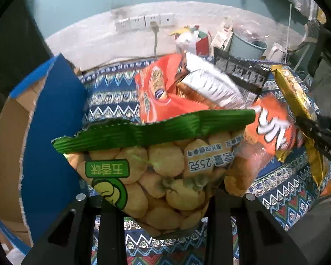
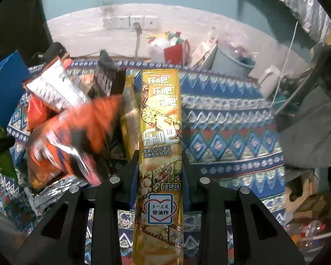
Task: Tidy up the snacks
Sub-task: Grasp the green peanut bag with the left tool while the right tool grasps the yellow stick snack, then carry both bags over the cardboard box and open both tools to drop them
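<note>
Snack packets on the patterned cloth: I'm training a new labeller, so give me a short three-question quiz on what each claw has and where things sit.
1. True or false: the left claw is shut on the green-topped packet of round yellow puffs.
2. What does the right claw hold?
A. a black packet
B. the long gold packet
C. nothing
3. Fill in: seen from the left wrist, the blue cardboard box stands to the ___ of the snack pile on the patterned cloth.

Key: 1 true; 2 B, gripped on its lower part and pointing away from the camera; 3 left.
</note>
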Motion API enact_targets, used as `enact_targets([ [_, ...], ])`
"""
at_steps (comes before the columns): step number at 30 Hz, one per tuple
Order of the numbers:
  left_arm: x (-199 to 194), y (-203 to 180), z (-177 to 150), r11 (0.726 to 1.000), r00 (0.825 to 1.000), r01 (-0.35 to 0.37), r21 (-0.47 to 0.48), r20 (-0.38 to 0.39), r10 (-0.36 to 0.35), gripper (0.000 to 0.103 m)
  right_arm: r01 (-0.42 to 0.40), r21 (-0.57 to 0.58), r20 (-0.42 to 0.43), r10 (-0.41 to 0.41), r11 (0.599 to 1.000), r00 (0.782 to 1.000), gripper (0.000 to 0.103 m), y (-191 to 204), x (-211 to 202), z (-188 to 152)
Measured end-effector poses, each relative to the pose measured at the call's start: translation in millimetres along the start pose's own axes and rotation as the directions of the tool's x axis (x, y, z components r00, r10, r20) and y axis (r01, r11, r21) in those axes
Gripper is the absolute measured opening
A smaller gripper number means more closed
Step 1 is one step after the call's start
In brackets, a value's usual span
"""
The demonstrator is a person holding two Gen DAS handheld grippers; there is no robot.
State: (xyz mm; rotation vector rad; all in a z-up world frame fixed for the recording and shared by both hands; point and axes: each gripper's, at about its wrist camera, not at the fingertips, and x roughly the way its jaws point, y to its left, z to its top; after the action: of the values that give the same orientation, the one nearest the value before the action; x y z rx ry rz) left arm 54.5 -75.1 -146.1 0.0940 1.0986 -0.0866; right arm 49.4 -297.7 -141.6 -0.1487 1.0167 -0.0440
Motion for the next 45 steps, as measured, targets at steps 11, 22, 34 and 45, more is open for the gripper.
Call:
enact_targets([
  [11, -39.4, 7.6, 1.7, 1.0, 0.997, -0.005, 0.008, 0.073, 0.005, 0.032, -0.044, 0.006, 0.12, 0.043, 0.999, 0.992, 0.03, 1.6, -47.2, 19.8],
  [22, -75.6, 40.2, 6.3, 0.999, 0.993, -0.012, -0.036, 0.119, 0.016, 0.032, -0.131, -0.03, 0.193, 0.134, 0.991, 0.972, 0.03, 29.7, -83.1, 40.6],
  [34, -104.5, 86.3, 6.5, 0.994, 0.986, -0.006, -0.108, 0.167, 0.024, 0.032, -0.207, -0.095, 0.224, 0.223, 0.974, 0.949, 0.03, 84.0, -102.1, 67.7],
  [45, -116.3, 132.8, -1.1, 0.983, 0.979, -0.014, -0.185, 0.198, 0.052, 0.032, -0.267, -0.165, 0.215, 0.299, 0.949, 0.93, 0.03, 146.0, -107.7, 90.0],
])
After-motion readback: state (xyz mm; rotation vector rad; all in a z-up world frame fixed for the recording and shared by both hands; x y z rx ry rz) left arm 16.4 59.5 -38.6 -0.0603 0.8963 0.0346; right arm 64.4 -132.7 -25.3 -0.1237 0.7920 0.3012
